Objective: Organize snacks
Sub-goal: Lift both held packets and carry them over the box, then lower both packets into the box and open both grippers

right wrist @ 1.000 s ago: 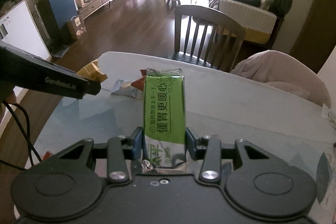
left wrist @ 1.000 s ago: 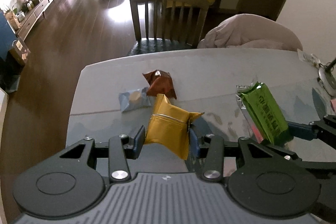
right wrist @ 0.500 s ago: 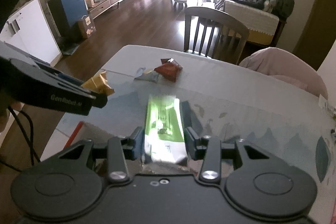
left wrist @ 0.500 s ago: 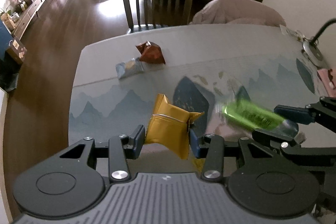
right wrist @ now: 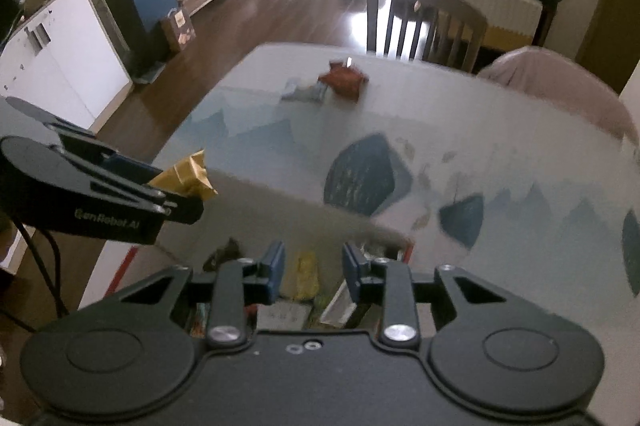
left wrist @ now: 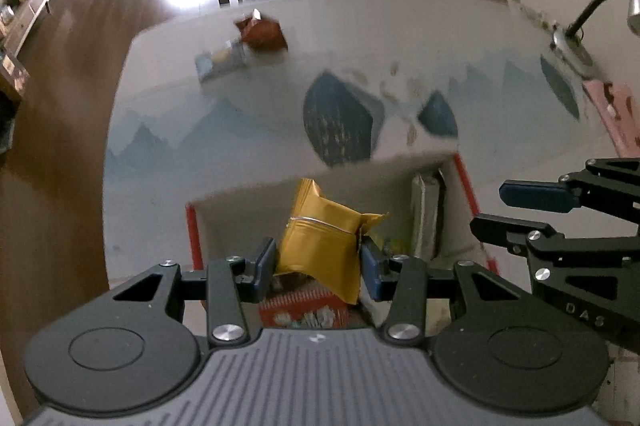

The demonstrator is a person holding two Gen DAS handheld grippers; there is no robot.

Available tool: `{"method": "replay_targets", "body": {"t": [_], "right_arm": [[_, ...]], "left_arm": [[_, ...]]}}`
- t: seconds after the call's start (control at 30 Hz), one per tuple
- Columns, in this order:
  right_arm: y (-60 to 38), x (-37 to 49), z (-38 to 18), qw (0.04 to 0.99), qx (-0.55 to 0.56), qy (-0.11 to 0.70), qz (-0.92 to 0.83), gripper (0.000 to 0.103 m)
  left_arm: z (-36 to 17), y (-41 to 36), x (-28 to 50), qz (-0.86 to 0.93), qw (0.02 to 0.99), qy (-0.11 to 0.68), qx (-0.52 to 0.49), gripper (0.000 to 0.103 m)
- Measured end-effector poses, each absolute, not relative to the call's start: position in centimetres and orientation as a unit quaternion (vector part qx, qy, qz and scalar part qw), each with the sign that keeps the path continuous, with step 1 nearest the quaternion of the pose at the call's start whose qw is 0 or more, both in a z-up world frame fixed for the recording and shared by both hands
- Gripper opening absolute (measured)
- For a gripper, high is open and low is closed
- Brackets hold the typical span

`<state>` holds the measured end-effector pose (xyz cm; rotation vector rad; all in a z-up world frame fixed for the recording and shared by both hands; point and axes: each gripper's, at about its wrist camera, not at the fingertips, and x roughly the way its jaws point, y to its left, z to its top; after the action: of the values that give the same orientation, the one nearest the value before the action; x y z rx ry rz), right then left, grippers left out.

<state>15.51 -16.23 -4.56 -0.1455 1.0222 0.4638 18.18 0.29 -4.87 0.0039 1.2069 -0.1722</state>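
Note:
My left gripper [left wrist: 318,264] is shut on a gold snack pouch [left wrist: 320,238] and holds it over a cardboard box with red edges [left wrist: 248,202] at the table's near edge. The pouch also shows in the right wrist view [right wrist: 186,176]. My right gripper [right wrist: 314,268] is open and empty above the same box [right wrist: 384,238]; in the left wrist view it [left wrist: 516,208] is to the right of the box. Several snacks lie in the box, among them a red pack [left wrist: 304,310]. A brown snack bag [left wrist: 262,32] and a small blue pack [left wrist: 220,60] lie far across the table.
The table has a blue mountain-pattern mat [left wrist: 340,122]. A desk lamp [left wrist: 576,26] and a pink item [left wrist: 616,114] are at the right. A wooden chair [right wrist: 424,22] and a cloth-covered chair [right wrist: 560,82] stand beyond the far edge.
Both grippers pulled back over the box. My right gripper has opened and no longer holds the green snack bar. My left gripper still holds the gold pouch.

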Motion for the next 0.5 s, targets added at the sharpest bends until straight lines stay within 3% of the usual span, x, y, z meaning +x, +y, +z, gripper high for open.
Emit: {"method": "replay_targets", "body": {"t": [0.5], "right_arm": [[-16.0, 12.4, -11.7, 0.805, -0.053, 0.549, 0.219, 0.031]], "left_arm": [[-14.5, -0.7, 15.6, -0.068, 0.773, 0.631, -0.002, 0.044]]}}
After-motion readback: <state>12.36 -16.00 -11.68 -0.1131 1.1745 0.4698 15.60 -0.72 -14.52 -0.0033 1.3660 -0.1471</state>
